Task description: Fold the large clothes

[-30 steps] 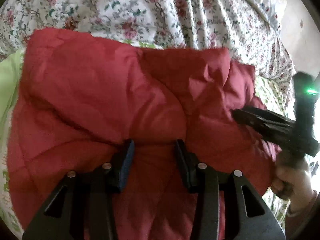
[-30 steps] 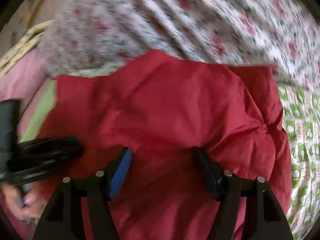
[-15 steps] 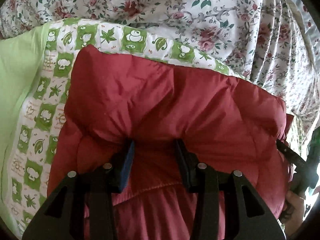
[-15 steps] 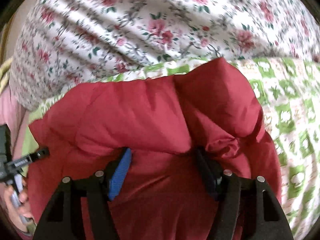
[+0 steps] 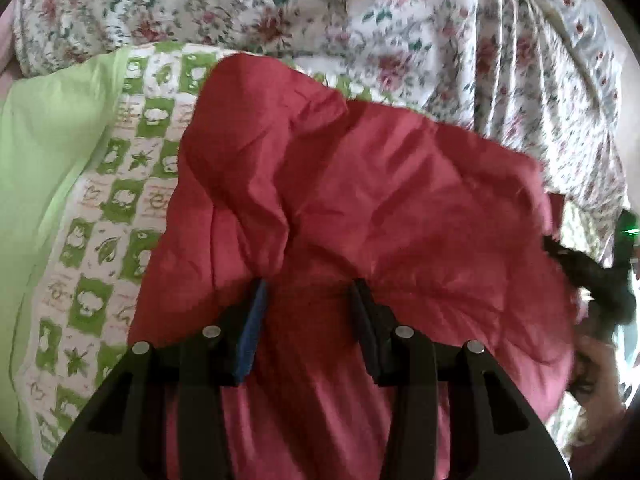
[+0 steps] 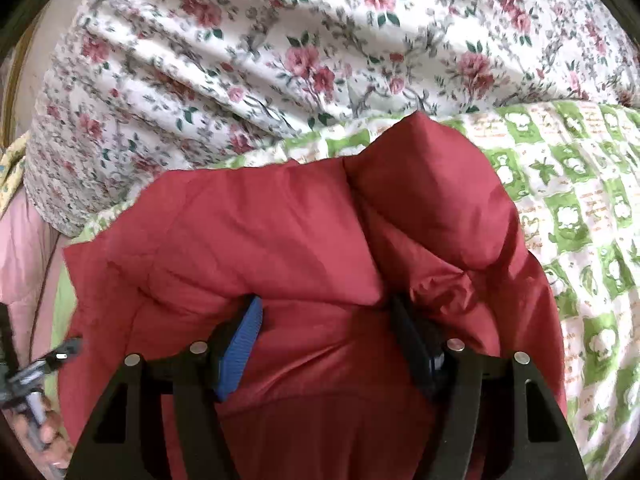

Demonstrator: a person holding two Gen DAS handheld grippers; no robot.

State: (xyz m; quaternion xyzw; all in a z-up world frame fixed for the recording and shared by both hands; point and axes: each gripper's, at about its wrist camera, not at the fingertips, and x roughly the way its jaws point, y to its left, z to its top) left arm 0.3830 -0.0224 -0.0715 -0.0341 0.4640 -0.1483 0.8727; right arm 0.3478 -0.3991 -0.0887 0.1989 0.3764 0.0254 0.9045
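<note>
The left hand-held gripper (image 5: 306, 300) pinches a thick roll of a red padded garment (image 5: 360, 184) between narrowly set jaws, the cloth bulging over and past both pads, while the right hand-held gripper (image 6: 326, 320) clamps a wider bunch of the same garment, its jaws set further apart with padding filling the gap. Both tools point downward onto the bed, and each grips the near edge of a fold, so the bulk of the garment lies ahead of and below the fingers, draped away toward a green-and-white patterned quilt (image 5: 100, 208) and, beyond that, a rumpled floral sheet (image 6: 320, 40). The garment's long axis runs side to side between the two grippers, with the right tool and the hand (image 5: 600, 368) holding it visible at the far right edge of the left wrist view, and the left tool at the lower left edge of the right wrist view. The two holds appear about equally near the fold, one at each end. The coming move likely turns on carrying this held edge forward, across the long axis, and laying it evenly onto the layer beneath; uneven travel between the two hands could skew the fold, and the slippery padded cloth may slump out of line.
</note>
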